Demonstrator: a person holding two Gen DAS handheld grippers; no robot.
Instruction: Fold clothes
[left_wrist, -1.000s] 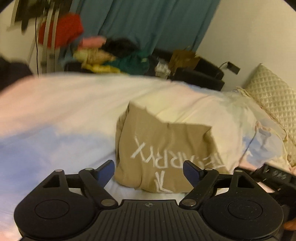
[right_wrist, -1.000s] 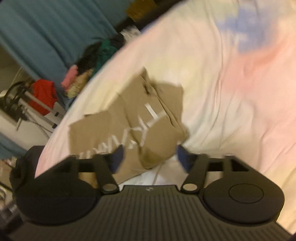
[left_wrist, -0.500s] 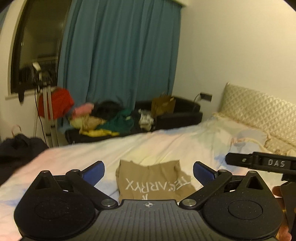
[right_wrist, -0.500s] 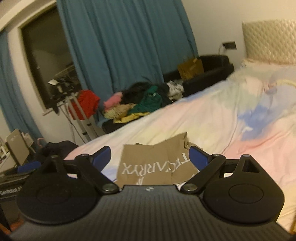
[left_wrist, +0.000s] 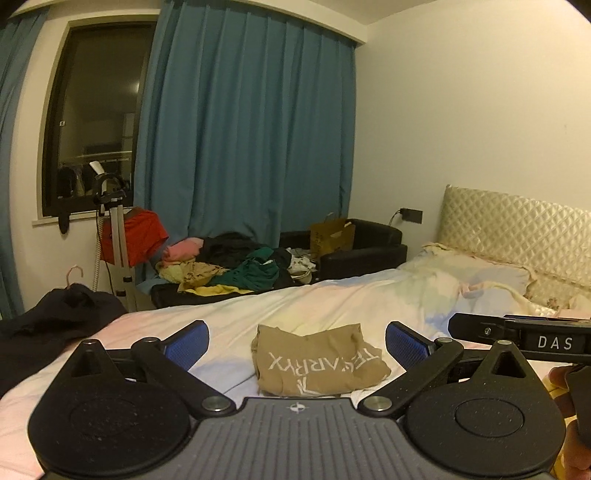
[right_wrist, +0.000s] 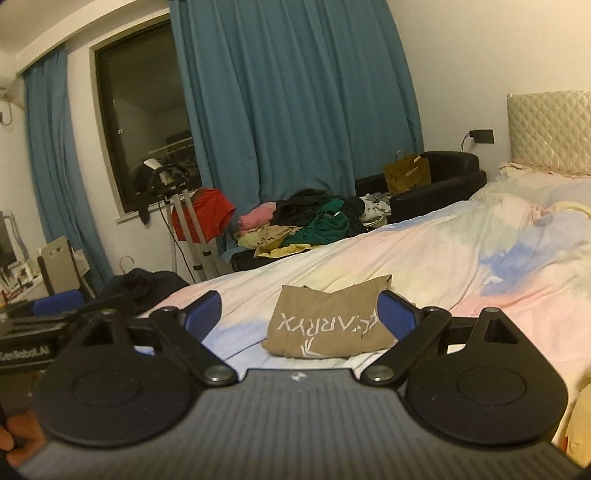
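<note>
So the tan t-shirt (left_wrist: 317, 360) looks pretty much folded at this point. It's sitting as a compact bundle on the bed (left_wrist: 332, 302), white lettering facing up, straight ahead of the left gripper (left_wrist: 297, 341) and just past its fingertips. From the right gripper (right_wrist: 299, 314) it's the same story: shirt dead ahead, framed between the two blue pads (right_wrist: 205, 310), nothing touching it.

Both grippers are spread wide with nothing in them, and both sit level and back from the shirt. My read is this item is basically done, so the step in hand is either a final tidy or moving on.

If there's a next move, I'd guess it's grabbing another piece from the clothes pile (left_wrist: 236, 266), which sits far ahead and a bit left of the left gripper, beyond the far edge of the bed. That calls for a long reach and picking one garment out of a tangle.

Containers: there's a brown paper bag (right_wrist: 406, 173) on the black sofa (right_wrist: 439, 177), far ahead and to the right of the right gripper. Can't see what's in it from here.
</note>
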